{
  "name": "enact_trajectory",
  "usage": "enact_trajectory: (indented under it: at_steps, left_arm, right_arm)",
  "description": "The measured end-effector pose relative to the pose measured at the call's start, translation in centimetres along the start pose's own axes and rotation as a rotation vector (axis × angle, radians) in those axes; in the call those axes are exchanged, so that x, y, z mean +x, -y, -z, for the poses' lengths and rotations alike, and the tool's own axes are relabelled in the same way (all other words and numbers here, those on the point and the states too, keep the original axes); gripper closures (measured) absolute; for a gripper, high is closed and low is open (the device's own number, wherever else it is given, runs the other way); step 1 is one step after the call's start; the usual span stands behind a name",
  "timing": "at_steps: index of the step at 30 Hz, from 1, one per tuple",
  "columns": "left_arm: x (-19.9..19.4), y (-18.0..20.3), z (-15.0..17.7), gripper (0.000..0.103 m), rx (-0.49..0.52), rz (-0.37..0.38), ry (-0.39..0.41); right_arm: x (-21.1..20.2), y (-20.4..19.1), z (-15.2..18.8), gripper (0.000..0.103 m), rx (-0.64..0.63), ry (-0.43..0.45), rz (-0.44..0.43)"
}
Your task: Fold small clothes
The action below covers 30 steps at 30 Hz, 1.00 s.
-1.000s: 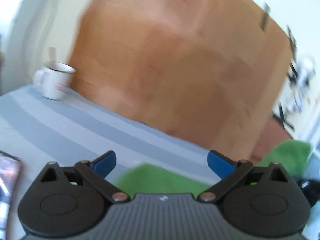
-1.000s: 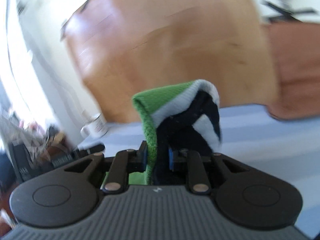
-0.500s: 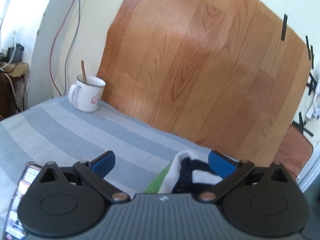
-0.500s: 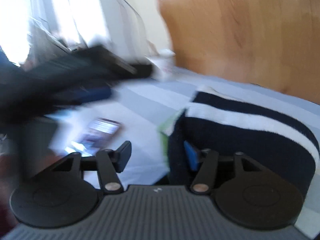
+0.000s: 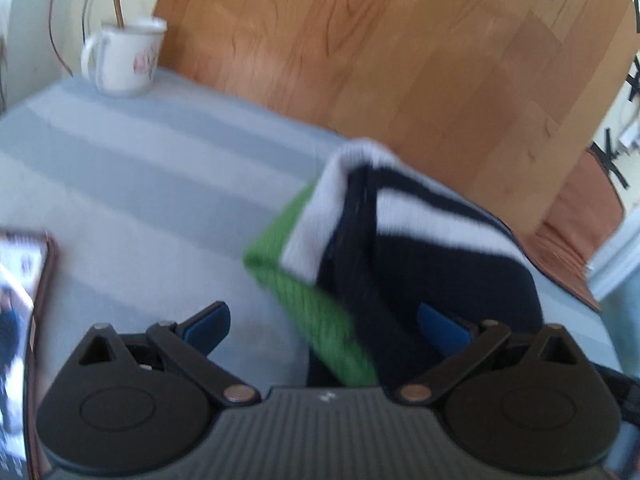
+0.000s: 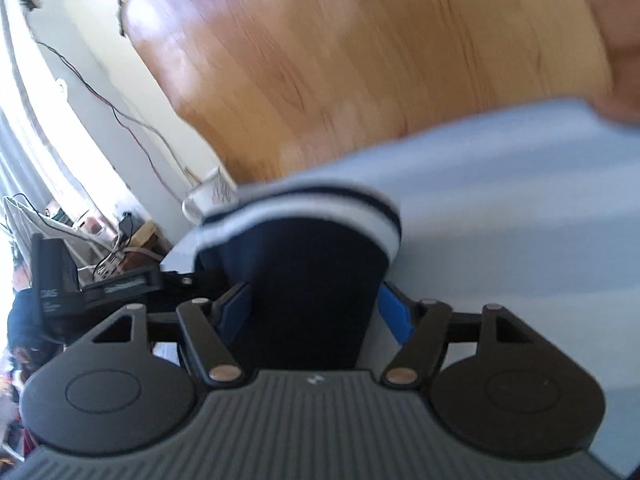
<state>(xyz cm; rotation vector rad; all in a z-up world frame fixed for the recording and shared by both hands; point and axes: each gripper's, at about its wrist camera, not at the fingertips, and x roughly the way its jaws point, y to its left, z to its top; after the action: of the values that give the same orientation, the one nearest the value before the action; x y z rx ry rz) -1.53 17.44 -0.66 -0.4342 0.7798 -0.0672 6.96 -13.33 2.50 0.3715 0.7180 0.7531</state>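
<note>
A small knit garment [image 5: 404, 248], navy with white stripes and a green part, lies on the grey-blue striped cloth [image 5: 132, 184]. In the left wrist view it sits between the wide-open fingers of my left gripper [image 5: 324, 320], against the right blue pad [image 5: 440, 330]. In the right wrist view the navy and white garment [image 6: 308, 276] fills the gap of my right gripper [image 6: 316, 312], whose jaws stand open with the blue pads [image 6: 394, 312] at its sides.
A white mug [image 5: 124, 56] with a stick in it stands at the back left of the cloth, and shows small in the right wrist view [image 6: 210, 196]. A phone [image 5: 20, 320] lies at the left edge. A wooden board [image 5: 400, 52] stands behind.
My right gripper has opened and let go of the garment, which now lies folded over on the cloth. My left gripper has moved in so the garment sits between its fingers.
</note>
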Motion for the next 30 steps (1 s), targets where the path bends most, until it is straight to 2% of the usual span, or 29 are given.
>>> enact_trajectory:
  at_steps: [2, 7, 12, 16, 18, 19, 20, 21, 22, 23, 24, 25, 27, 30]
  left_arm:
    - [-0.7, -0.9, 1.3, 0.000, -0.007, 0.041, -0.023]
    - [-3.9, -1.5, 2.0, 0.000, -0.002, 0.006, -0.027]
    - [-6.4, 0.4, 0.1, 0.000, 0.012, 0.071, 0.019]
    - [-4.1, 2.3, -0.7, 0.000, 0.091, 0.038, -0.024]
    - [-1.3, 1.9, -0.6, 0.001, 0.086, 0.034, -0.091]
    - [0.2, 1.4, -0.3, 0.005, 0.057, 0.060, -0.133]
    - [0.7, 1.3, 0.0, 0.005, 0.048, 0.077, -0.109]
    - [1.0, 1.7, 0.1, 0.020, 0.049, 0.091, -0.108]
    - [1.5, 2.3, -0.1, 0.020, 0.045, 0.108, -0.121]
    - [1.8, 3.0, -0.3, 0.020, 0.054, 0.098, -0.110]
    - [2.1, 4.1, -0.7, 0.022, 0.071, 0.104, -0.098]
    - [2.4, 5.0, -1.2, 0.028, 0.083, 0.117, -0.087]
    - [3.1, 6.9, -2.5, 0.034, 0.108, 0.163, -0.071]
    - [5.2, 10.3, -4.8, 0.034, 0.149, 0.213, -0.038]
  right_arm:
    - [1.4, -0.3, -0.1, 0.018, 0.008, -0.012, -0.033]
    - [1.1, -0.3, 0.0, 0.013, -0.018, -0.017, -0.056]
    - [1.3, 1.1, 0.1, 0.013, 0.043, -0.020, -0.112]
    - [1.5, 1.0, -0.1, 0.013, 0.044, -0.027, -0.131]
    - [1.9, 0.9, -0.3, 0.012, 0.036, -0.036, -0.139]
    - [2.1, 0.8, -0.4, 0.014, 0.023, -0.045, -0.142]
    - [2.2, 0.7, -0.5, 0.023, 0.008, -0.046, -0.135]
    - [2.1, 0.5, -0.6, 0.029, -0.011, -0.038, -0.126]
    - [1.9, 0.3, -0.9, 0.040, -0.036, -0.030, -0.119]
    - [1.6, 0.1, -1.3, 0.045, -0.067, -0.017, -0.116]
    - [1.2, 0.1, -1.8, 0.047, -0.089, 0.006, -0.113]
    - [0.7, 0.3, -2.3, 0.049, -0.107, 0.042, -0.108]
    - [-0.8, 1.0, -4.0, 0.049, -0.124, 0.138, -0.089]
    - [-2.2, 3.2, -7.2, 0.049, -0.127, 0.230, -0.064]
